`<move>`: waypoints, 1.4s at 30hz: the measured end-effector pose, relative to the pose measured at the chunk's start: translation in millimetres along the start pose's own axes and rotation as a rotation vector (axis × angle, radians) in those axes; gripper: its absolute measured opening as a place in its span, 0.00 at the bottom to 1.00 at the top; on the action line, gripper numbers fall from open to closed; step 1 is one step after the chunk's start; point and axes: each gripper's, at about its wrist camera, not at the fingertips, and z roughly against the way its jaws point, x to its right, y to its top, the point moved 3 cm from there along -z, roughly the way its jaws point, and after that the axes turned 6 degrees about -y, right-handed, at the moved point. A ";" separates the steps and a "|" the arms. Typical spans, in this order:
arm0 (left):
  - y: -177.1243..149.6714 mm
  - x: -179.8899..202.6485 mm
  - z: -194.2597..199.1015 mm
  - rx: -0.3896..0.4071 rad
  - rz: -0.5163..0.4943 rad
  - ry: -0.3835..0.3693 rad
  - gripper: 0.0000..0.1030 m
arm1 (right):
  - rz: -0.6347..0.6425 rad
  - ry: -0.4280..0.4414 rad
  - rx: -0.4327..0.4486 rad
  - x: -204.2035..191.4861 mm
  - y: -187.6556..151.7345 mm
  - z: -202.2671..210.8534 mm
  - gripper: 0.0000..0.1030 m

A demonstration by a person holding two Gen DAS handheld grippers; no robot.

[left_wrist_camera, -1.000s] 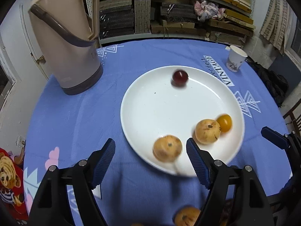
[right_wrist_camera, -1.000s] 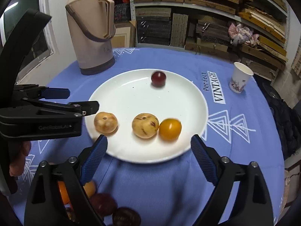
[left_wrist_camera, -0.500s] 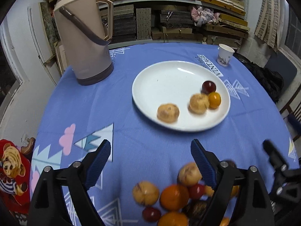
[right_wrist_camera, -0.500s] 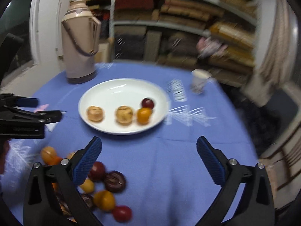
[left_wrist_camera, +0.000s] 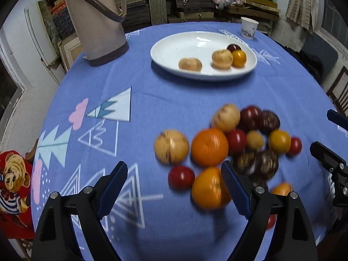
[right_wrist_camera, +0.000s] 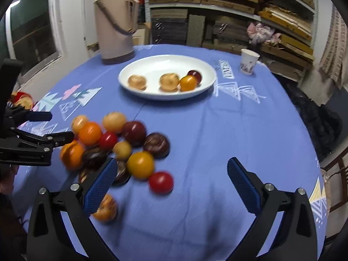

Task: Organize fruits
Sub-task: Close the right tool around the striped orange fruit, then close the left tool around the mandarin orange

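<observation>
A white plate [left_wrist_camera: 174,50] [right_wrist_camera: 206,82] at the far side of the blue tablecloth holds two tan fruits, a yellow fruit [left_wrist_camera: 238,58] and a dark red plum [right_wrist_camera: 195,75]. A pile of loose fruit lies near me: oranges [left_wrist_camera: 209,146] [right_wrist_camera: 90,133], tan fruits, red tomatoes [left_wrist_camera: 181,177] [right_wrist_camera: 161,182], dark plums [right_wrist_camera: 156,145]. My left gripper [left_wrist_camera: 174,187] is open and empty above the pile's near left side. My right gripper [right_wrist_camera: 171,184] is open and empty over the pile's right edge, the red tomato between its fingers.
A tall beige thermos [left_wrist_camera: 95,19] [right_wrist_camera: 115,21] stands at the back left. A paper cup [left_wrist_camera: 249,27] [right_wrist_camera: 248,64] stands at the back right. Shelves of stacked boards fill the wall behind. A red bear-print cloth [left_wrist_camera: 13,180] hangs at the table's left edge.
Both grippers have pulled back from the plate toward the near side; the fruit pile has come into full view under them. The plum on the plate rolled against the yellow fruit.
</observation>
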 end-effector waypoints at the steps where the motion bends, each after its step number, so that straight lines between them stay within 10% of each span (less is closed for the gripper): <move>1: -4.0 0.5 0.0 -0.007 0.003 -0.010 0.86 | 0.026 0.013 -0.010 -6.0 -4.9 1.8 0.96; 7: -16.7 -1.1 5.6 0.004 0.040 -0.031 0.86 | 0.158 0.087 -0.073 -49.7 -27.5 2.9 0.95; 11: -27.5 -7.0 12.2 0.006 0.064 -0.037 0.86 | 0.169 0.120 -0.108 -62.8 -32.9 -4.5 0.64; 21: -34.8 -6.4 10.2 -0.010 0.072 -0.051 0.86 | 0.195 0.097 -0.153 -77.4 -29.6 -18.5 0.61; 23: -35.0 -6.1 8.9 -0.014 0.072 -0.051 0.86 | 0.213 0.111 -0.212 -82.8 -35.9 -26.9 0.38; 42: -25.3 17.9 -4.8 -0.038 0.072 -0.062 0.86 | 0.081 0.085 -0.174 -40.7 -48.0 -10.6 0.37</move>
